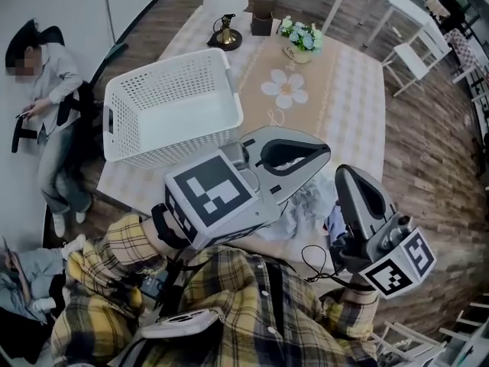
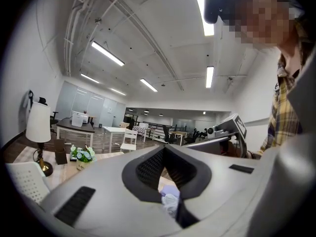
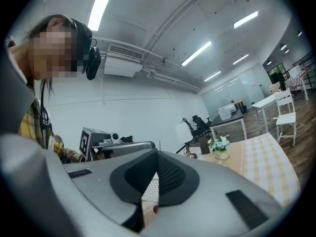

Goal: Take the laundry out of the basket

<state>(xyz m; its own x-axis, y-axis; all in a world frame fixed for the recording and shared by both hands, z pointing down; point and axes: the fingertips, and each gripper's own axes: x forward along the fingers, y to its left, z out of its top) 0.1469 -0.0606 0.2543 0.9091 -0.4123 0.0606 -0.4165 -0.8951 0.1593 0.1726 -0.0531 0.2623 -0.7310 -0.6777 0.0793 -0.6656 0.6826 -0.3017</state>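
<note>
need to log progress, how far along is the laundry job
Mostly done, it seems: the white basket shows no laundry inside, and a heap of clothes lies on the table near the person. Both the left gripper and right gripper are shut, neither clearly holding cloth. Little looks left.

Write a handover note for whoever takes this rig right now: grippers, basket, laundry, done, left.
Left gripper: shut, nothing visibly clamped; held level over the laundry.
Right gripper: shut, empty, beside the pile.
Basket: on the table, left side; no laundry visible inside.
Laundry: pale crumpled pile at the table's near edge, between the grippers.
Done: basket looks emptied.
Left: probably only a check that nothing hides behind the basket's near wall.
</note>
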